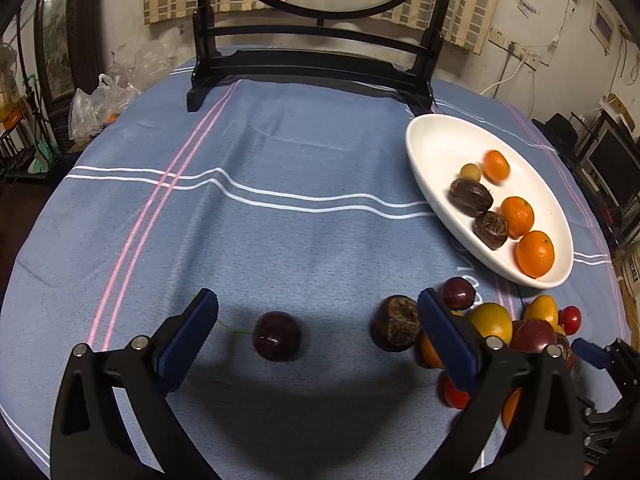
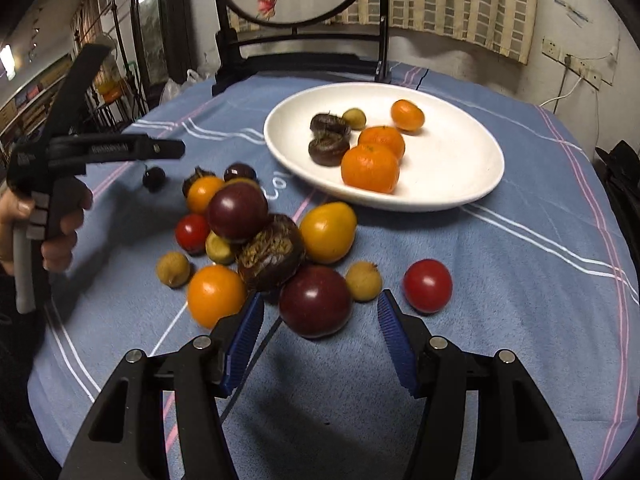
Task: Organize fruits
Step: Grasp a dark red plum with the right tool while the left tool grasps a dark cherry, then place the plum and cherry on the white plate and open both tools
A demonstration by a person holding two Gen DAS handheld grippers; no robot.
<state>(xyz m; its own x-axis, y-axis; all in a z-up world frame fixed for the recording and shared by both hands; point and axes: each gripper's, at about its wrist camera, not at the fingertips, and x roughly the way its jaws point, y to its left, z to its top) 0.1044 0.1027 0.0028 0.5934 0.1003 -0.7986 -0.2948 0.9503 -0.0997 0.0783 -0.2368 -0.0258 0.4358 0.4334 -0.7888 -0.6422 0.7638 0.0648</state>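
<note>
Right wrist view is showing the right gripper [image 2: 320, 320] spread, gripping nothing, nearing a dark plum [image 2: 315, 301] beside the fruit pile [image 2: 256, 240]; closing carelessly risks nudging neighbours rolling away from the white plate [image 2: 460, 184]

Blue striped tablecloth [image 1: 280, 168], dark wooden screen stand [image 1: 316, 60], checked curtain [image 2: 460, 4] behind.

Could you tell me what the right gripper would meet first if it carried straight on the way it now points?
Most likely the dark purple plum, lying just ahead between the open fingers of the right gripper; nothing sits in between, though depth is hard to judge.
</note>
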